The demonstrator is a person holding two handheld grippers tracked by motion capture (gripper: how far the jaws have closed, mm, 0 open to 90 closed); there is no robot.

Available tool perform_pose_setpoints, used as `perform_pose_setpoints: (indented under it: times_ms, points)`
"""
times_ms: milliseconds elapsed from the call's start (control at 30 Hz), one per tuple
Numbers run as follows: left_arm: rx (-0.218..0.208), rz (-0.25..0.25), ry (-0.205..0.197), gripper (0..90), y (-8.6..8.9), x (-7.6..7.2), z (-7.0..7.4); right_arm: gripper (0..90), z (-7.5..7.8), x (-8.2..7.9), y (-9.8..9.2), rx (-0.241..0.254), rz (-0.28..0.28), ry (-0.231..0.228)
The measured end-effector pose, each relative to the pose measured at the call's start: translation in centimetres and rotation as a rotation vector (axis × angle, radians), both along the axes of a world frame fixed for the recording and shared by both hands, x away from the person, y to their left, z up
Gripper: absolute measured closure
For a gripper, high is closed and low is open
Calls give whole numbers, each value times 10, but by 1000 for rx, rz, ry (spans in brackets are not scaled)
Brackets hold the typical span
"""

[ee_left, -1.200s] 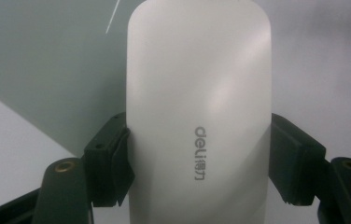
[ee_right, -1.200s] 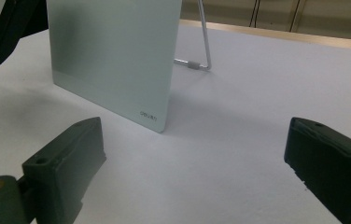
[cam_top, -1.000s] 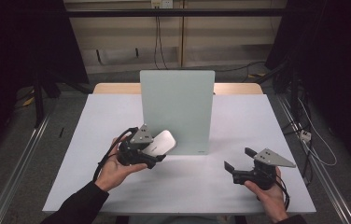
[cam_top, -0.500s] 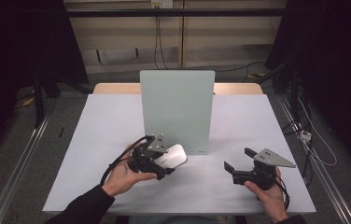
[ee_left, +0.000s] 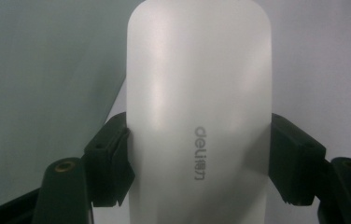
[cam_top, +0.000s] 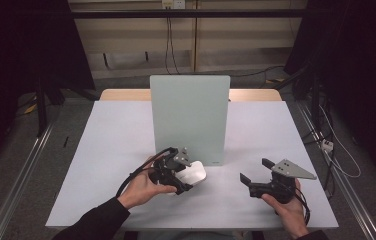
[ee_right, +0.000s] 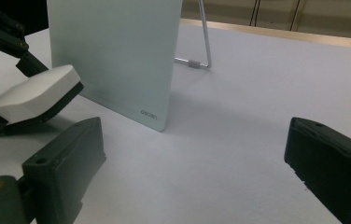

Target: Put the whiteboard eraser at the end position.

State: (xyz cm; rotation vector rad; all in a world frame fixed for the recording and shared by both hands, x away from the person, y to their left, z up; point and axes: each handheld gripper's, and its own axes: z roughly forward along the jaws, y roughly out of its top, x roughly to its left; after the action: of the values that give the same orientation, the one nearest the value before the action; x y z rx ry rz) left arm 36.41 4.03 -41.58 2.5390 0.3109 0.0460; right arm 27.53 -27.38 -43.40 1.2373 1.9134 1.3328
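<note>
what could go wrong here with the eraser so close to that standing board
1. The left tongs hold the white eraser right at the foot of the pale green board, which stands only on a thin wire leg; a nudge could tip it.
2. The pads pinch the eraser's smooth sides near one end, so it may twist or slip.
3. The right tongs stand open and apart, too far to steady the board.

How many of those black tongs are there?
2. The left tongs sit near the middle of the table, clamped on a white eraser; the right tongs hover open at right.
</note>
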Motion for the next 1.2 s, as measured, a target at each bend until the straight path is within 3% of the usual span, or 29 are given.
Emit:
perform_pose_setpoints:
  times_ms: [533, 967, 1200]
  points:
    - [48, -19, 1, 309, -13, 2, -16, 49, 0, 0, 0, 0, 2, 0]
    - [19, 12, -34, 303, -11, -3, -22, 49, 0, 1, 1, -3, 12, -3]
    - [-9, 38, -28, 297, -10, -5, -24, 49, 0, 0, 0, 2, 8, 0]
